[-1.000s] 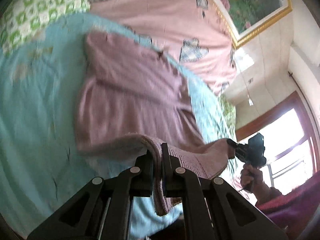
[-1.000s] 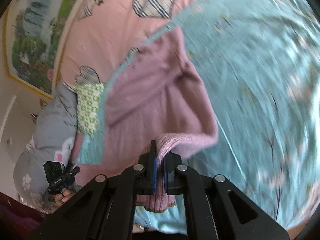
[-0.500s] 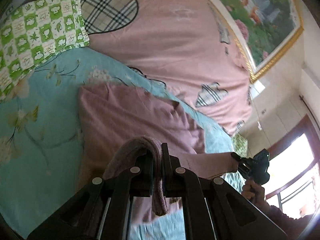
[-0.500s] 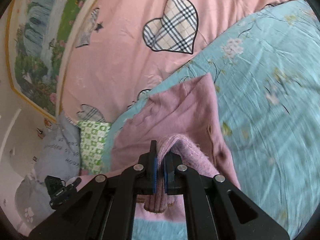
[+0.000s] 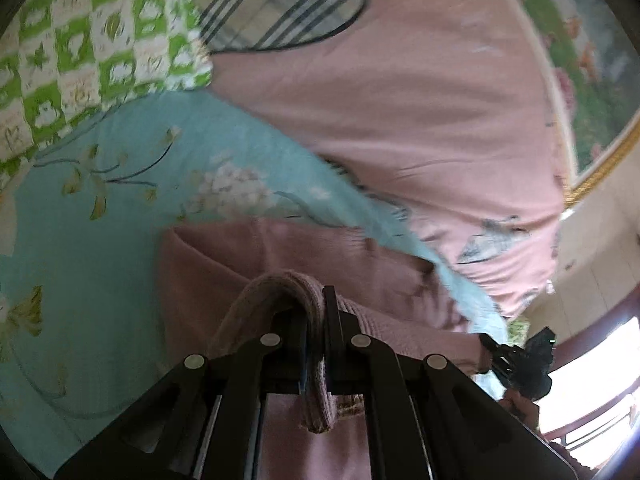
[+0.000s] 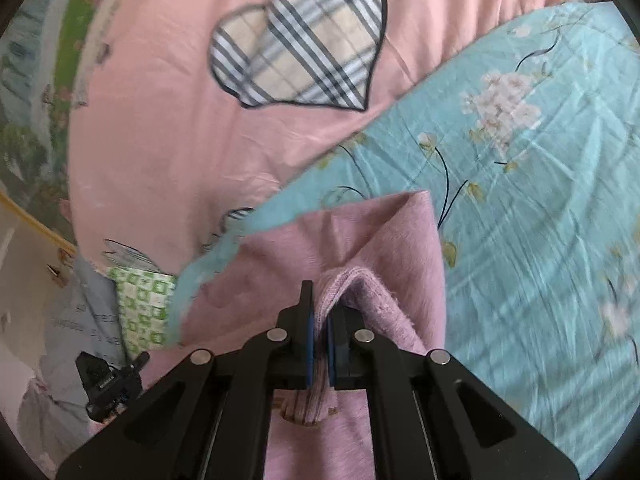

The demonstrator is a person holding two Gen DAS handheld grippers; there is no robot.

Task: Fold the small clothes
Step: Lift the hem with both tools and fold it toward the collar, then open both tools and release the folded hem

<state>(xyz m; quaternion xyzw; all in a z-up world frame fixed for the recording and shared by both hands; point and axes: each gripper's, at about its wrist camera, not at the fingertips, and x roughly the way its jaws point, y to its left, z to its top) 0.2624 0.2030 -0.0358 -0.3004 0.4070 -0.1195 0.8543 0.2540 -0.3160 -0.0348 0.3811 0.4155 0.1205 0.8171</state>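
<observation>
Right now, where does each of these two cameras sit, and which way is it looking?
Left wrist: sits on the left gripper, looks along its jaws over the mauve garment and teal bedsheet; the right gripper shows.
Right wrist: sits on the right gripper, same outlook; the left gripper shows.
Shared: garment, sheet, pink heart quilt.

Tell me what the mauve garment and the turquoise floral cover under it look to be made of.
Mauve garment: likely a soft knit, wool or acrylic; fuzzy matte nap on the body, ribbed hem where it is pinched.
Turquoise floral cover: likely thin woven cotton or polyester; smooth printed surface with fine creases and a slight sheen.
</observation>
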